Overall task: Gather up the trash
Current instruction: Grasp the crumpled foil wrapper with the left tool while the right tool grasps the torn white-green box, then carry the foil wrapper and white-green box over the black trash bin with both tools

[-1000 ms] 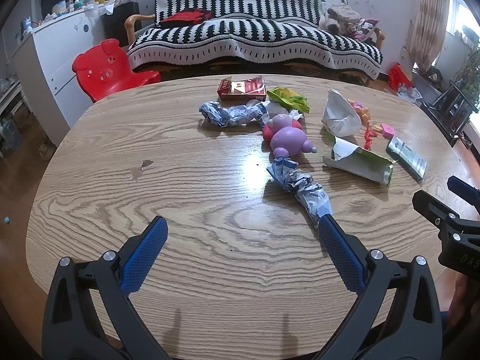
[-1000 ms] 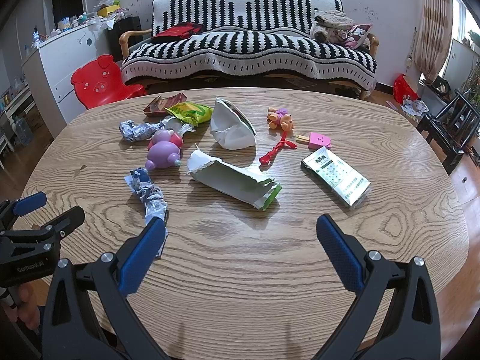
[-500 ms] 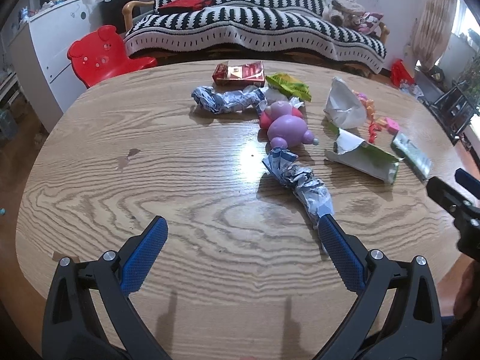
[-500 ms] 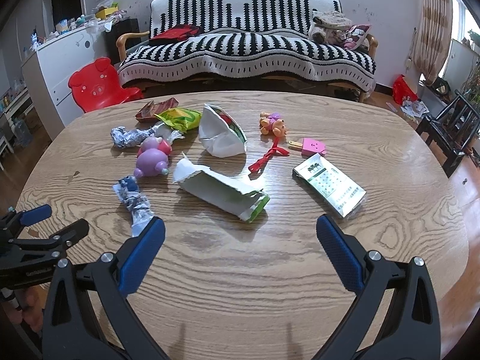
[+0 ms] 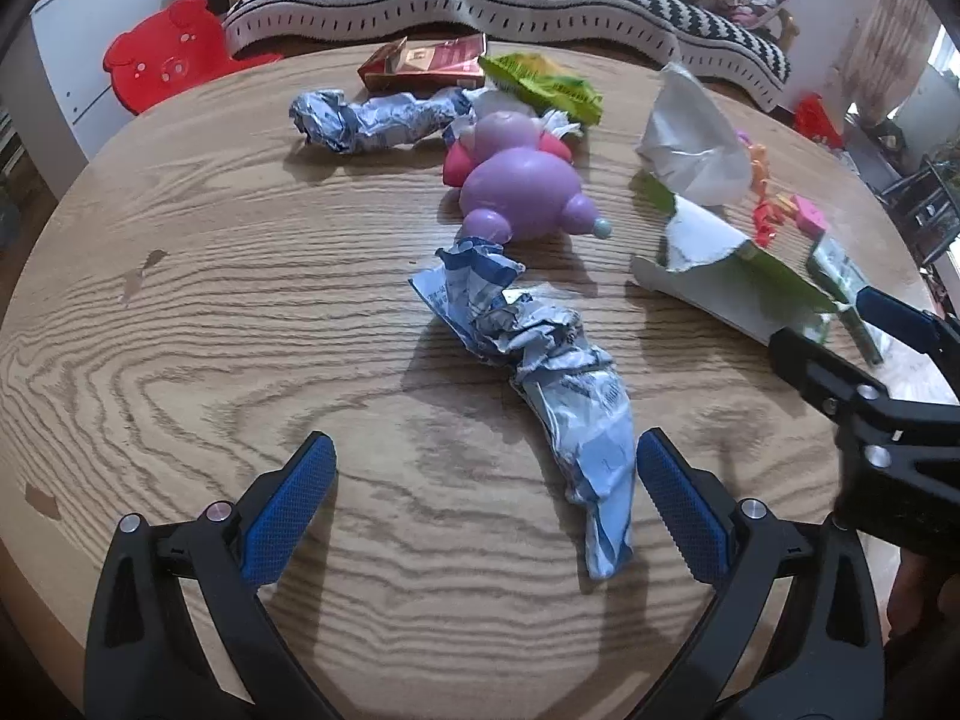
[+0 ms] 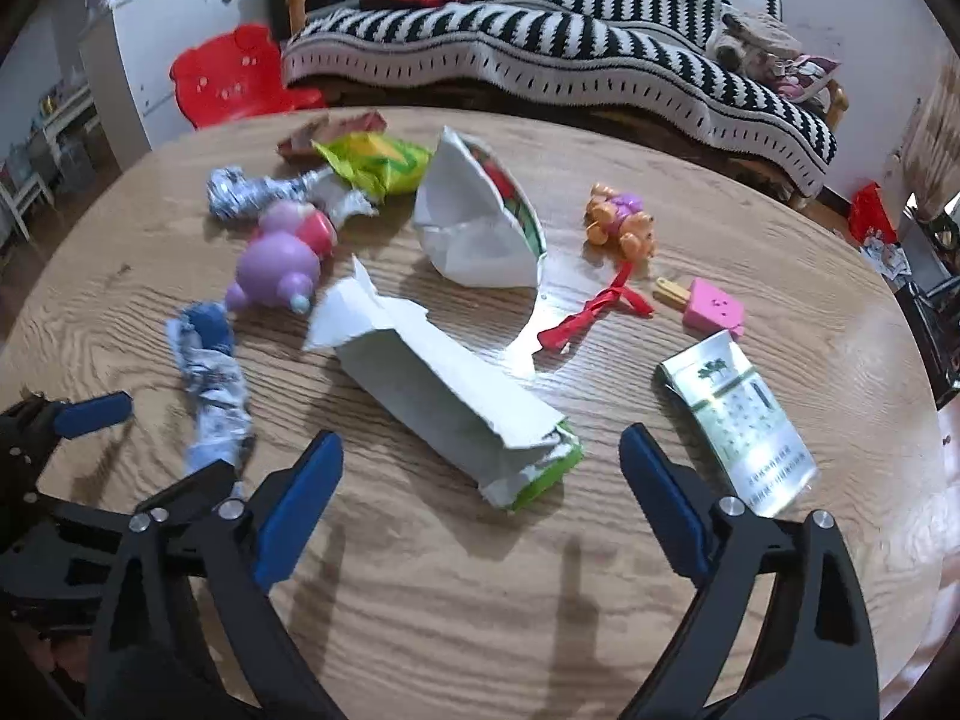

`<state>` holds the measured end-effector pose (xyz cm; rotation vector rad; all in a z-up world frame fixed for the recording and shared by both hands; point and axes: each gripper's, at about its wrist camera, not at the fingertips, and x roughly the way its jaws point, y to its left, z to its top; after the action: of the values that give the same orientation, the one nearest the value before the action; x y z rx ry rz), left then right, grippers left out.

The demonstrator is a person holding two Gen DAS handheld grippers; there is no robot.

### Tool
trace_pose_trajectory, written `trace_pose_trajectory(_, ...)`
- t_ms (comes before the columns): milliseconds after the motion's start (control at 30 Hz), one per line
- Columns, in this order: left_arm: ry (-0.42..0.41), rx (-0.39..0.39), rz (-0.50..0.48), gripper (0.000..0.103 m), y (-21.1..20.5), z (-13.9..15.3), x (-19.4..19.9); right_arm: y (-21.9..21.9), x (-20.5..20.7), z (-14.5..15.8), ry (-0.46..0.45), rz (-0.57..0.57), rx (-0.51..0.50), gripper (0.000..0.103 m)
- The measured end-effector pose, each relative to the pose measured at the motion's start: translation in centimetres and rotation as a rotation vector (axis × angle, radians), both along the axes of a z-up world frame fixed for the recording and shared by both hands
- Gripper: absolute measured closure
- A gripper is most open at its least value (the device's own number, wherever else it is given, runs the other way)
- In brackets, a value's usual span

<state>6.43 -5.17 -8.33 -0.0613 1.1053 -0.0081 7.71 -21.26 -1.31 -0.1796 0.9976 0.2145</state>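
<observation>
A crumpled blue-and-white wrapper [image 5: 540, 360] lies on the wooden table [image 5: 210, 330]; its near end reaches between the fingers of my open, empty left gripper [image 5: 480, 480]. It also shows in the right wrist view [image 6: 210, 384]. A torn white-and-green packet [image 6: 444, 384] lies just ahead of my open, empty right gripper [image 6: 480, 474]. Farther back lie a crumpled foil wrapper [image 5: 372, 117], a yellow-green bag [image 5: 546, 84], a red box [image 5: 426, 63] and a torn white bag [image 6: 480, 222]. A green-and-white pack [image 6: 738, 420] lies right of the right gripper.
Toys lie among the trash: a purple pig [image 5: 516, 180], an orange figure [image 6: 618, 225], a pink popsicle [image 6: 708, 306], a red ribbon [image 6: 594, 312]. Behind the table stand a striped sofa [image 6: 540, 54], a red child's chair [image 5: 162, 54] and a white cabinet [image 6: 168, 42].
Both grippers have moved forward over the table. The blue-and-white wrapper now reaches between the left fingers, and the torn packet is closer to the right gripper. Both stay open.
</observation>
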Motion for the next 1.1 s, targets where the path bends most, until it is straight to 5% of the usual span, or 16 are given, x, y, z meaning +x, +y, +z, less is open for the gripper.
trace_pose_trajectory(133, -0.015, 0.043, -0.025, 0.005, -0.7, -0.4, 0.3, 0.4, 1.5, -2.1, 0.040, -0.006, -0.023, 0.025)
trace_pose_trajectory(233, -0.031, 0.055, -0.037, 0.011, -0.8, -0.3, 0.1, 0.3, 2.0, -2.7, 0.034, -0.006, 0.000, 0.042)
trace_pose_trajectory(300, -0.044, 0.063, -0.057, 0.029, -1.0, 0.0, 0.0, 0.3, 1.9, -2.6, 0.040, -0.002, 0.022, 0.057)
trace_pose_trajectory(467, -0.060, -0.002, -0.112, 0.077, -0.7, 0.8, -0.3, 0.6, 0.9, -2.1, 0.020, 0.007, 0.047, 0.062)
trace_pose_trajectory(800, -0.058, -0.071, -0.177, 0.081, 0.7, 3.0, -3.1, 0.6, -4.4, 0.9, -0.019, 0.011, 0.124, 0.062)
trace_pose_trajectory(1100, -0.102, -0.033, -0.198, 0.080, 2.9, 5.9, -11.8, 1.4, -14.9, 3.6, -0.022, 0.020, 0.140, 0.062)
